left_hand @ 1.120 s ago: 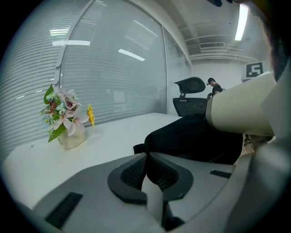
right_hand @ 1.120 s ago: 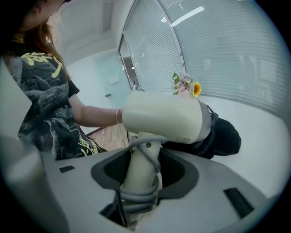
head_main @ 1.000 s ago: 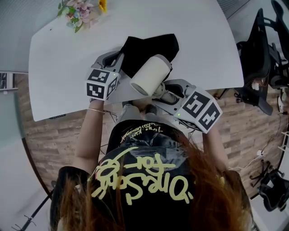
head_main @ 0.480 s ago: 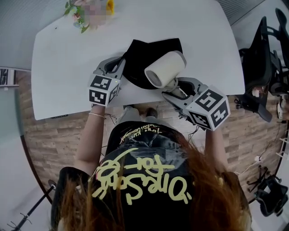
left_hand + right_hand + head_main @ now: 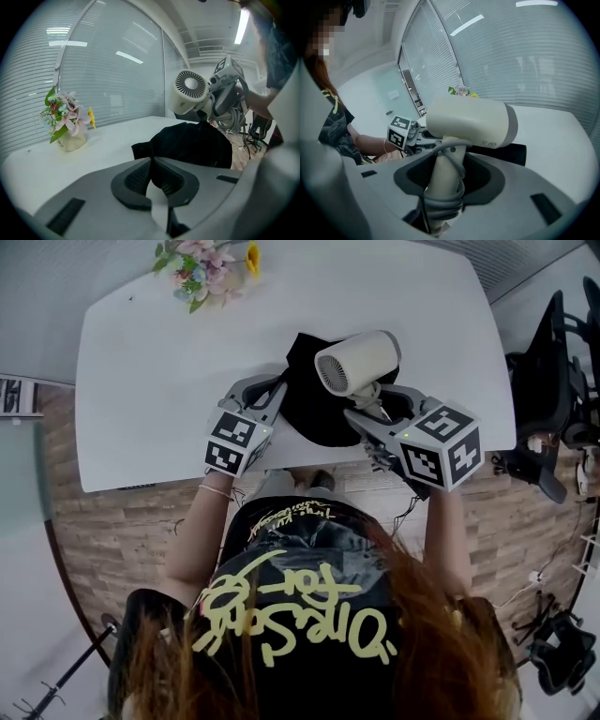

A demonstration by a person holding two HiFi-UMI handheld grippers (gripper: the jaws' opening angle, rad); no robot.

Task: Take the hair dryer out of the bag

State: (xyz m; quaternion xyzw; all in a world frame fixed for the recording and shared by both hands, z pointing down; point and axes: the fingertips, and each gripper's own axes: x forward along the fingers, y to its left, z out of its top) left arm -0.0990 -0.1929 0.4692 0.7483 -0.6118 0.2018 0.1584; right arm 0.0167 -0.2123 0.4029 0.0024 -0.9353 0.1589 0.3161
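A cream hair dryer (image 5: 361,360) hangs in the air above the black bag (image 5: 314,404), fully clear of it. My right gripper (image 5: 375,409) is shut on the dryer's handle (image 5: 445,159), which has its grey cord wound round it. In the right gripper view the dryer's barrel (image 5: 468,122) lies crosswise above the jaws. The bag lies limp on the white table (image 5: 150,381). My left gripper (image 5: 279,390) is shut at the bag's left edge, and the black fabric (image 5: 197,143) starts right at its tips (image 5: 151,161). The left gripper view shows the dryer's rear grille (image 5: 190,91).
A vase of flowers (image 5: 206,261) stands at the table's far left corner, also seen in the left gripper view (image 5: 68,124). Black office chairs (image 5: 553,362) stand on the wooden floor to the right. The table's near edge runs just below both grippers.
My right gripper has carried the hair dryer away from the person and to the right, over the bag, and the barrel has turned. The left gripper has stayed at the bag's edge.
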